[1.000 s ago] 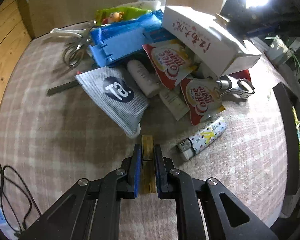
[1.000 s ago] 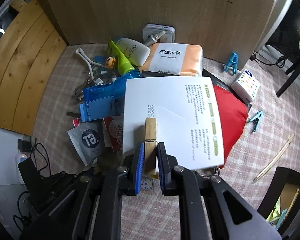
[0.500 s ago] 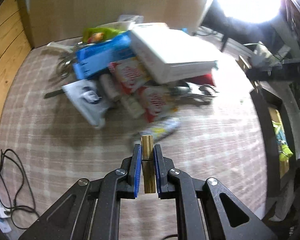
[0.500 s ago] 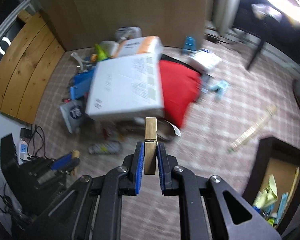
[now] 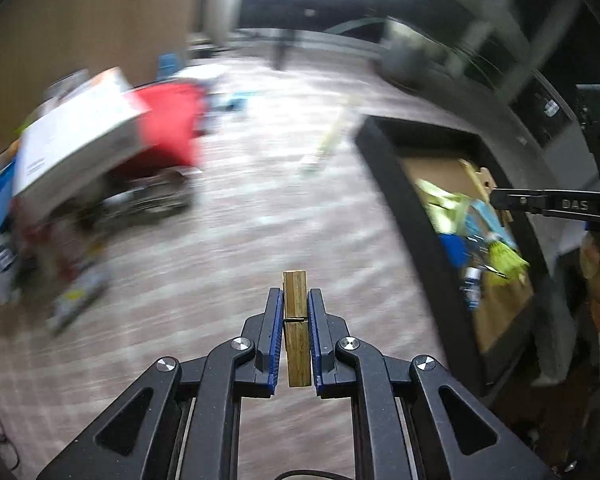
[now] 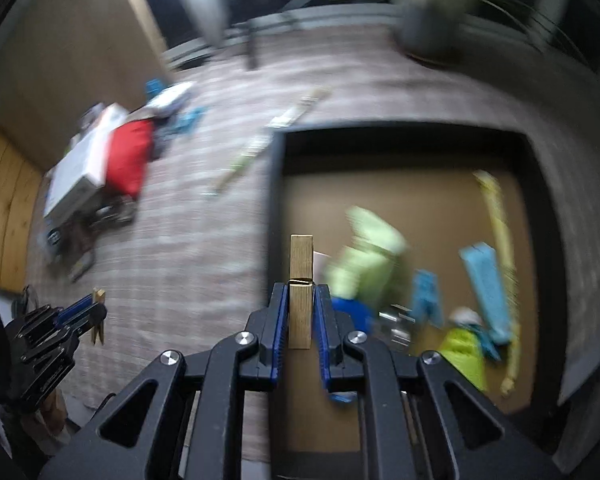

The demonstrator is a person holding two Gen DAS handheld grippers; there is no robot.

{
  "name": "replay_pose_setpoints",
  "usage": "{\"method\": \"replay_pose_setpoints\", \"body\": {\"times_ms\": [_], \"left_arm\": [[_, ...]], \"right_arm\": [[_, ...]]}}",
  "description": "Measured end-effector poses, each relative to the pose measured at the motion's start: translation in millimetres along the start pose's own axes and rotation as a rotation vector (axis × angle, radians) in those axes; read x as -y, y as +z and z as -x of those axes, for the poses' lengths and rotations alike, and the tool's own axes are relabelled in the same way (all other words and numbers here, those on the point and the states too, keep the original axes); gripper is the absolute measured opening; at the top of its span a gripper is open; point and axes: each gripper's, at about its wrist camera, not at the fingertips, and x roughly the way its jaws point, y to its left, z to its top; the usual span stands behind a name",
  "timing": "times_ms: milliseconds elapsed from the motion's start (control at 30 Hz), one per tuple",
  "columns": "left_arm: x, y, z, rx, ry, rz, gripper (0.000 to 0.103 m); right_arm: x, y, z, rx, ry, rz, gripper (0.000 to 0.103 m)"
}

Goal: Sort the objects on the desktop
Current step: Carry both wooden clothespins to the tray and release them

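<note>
My left gripper (image 5: 294, 300) is shut on a wooden clothespin (image 5: 296, 328) above the checked tablecloth. My right gripper (image 6: 301, 294) is shut on another wooden clothespin (image 6: 301, 280), hanging over the left edge of a black-rimmed box (image 6: 276, 208) with a brown floor. The box holds blurred green, blue and yellow items (image 6: 372, 256). In the left wrist view the box (image 5: 384, 168) lies to the right, with my right gripper's fingers (image 5: 540, 202) above it. In the right wrist view my left gripper (image 6: 94, 312) shows at lower left.
A blurred pile stays at the left: a white box (image 5: 72, 140), a red pouch (image 5: 168, 120), packets and a lighter (image 5: 76, 296). A pale ruler (image 6: 268, 140) lies on the cloth between pile and box. A wooden panel stands behind.
Both grippers swung right, away from the pile toward the black-rimmed box, each still holding its clothespin. The right gripper now hangs over the box's edge.
</note>
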Motion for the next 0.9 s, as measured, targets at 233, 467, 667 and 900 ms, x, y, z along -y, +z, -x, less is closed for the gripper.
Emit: {"method": "replay_pose_setpoints", "body": {"times_ms": [233, 467, 667, 900], "left_arm": [[98.7, 5.0, -17.7, -0.042, -0.100, -0.170, 0.011], [169.3, -0.4, -34.9, -0.091, -0.159, -0.297, 0.011], [200.9, -6.0, -49.9, -0.128, -0.161, -0.353, 0.011], [214.8, -11.2, -59.8, -0.150, -0.140, -0.381, 0.011]], "right_arm": [[75.4, -36.3, 2.4, -0.009, -0.058, -0.135, 0.014], [119.0, -64.1, 3.0, -0.023, -0.075, -0.232, 0.014], [139.5, -78.0, 1.6, -0.032, -0.086, -0.265, 0.014], [147.4, -86.5, -4.4, -0.047, -0.085, -0.277, 0.014]]}}
